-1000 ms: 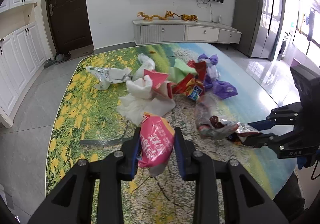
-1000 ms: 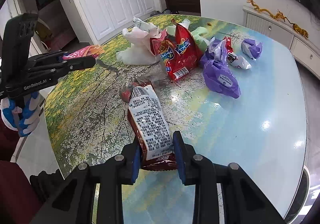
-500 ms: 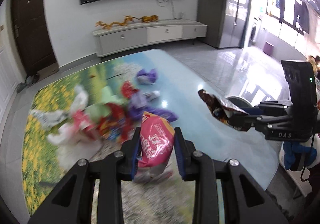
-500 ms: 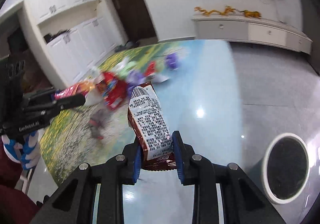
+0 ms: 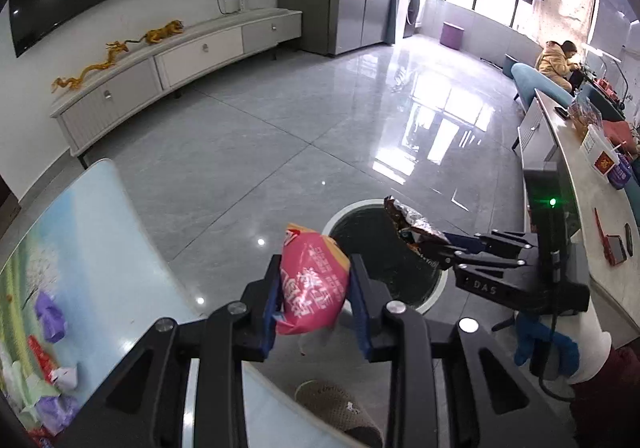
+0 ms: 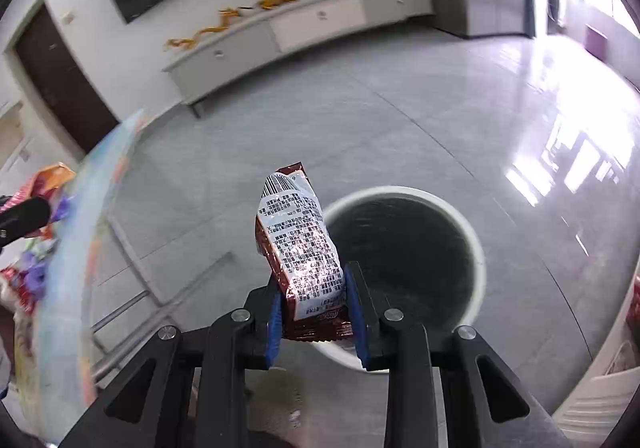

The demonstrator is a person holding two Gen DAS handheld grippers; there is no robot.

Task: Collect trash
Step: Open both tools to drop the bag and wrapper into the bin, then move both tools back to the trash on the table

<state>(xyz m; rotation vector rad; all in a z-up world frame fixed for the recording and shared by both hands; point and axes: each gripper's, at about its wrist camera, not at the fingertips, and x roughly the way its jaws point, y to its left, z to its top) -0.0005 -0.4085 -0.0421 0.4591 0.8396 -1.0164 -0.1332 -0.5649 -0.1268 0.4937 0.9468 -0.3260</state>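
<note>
My left gripper (image 5: 314, 284) is shut on a pink snack bag (image 5: 312, 284), held off the table's edge and above the floor, just left of a round white bin (image 5: 434, 290) with a dark inside. My right gripper (image 6: 312, 308) is shut on a brown wrapper (image 6: 302, 248) with a silver printed back, its top standing up over the near left rim of the bin (image 6: 474, 248). In the left wrist view the right gripper (image 5: 434, 248) reaches in from the right over the bin's mouth, the brown wrapper (image 5: 412, 224) sticking out of its jaws.
The picture-printed table (image 5: 92, 248) lies at the left with several wrappers (image 5: 50, 314) on it. A slipper (image 5: 340, 412) sits on the grey tiled floor below. A low white cabinet (image 5: 180, 59) lines the far wall. A counter (image 5: 576, 183) runs along the right, a seated person (image 5: 556, 59) behind it.
Both grippers swung right, off the table, with their wrappers still held. The table has slid to the left edge of both views, and the white bin has come under the grippers.
</note>
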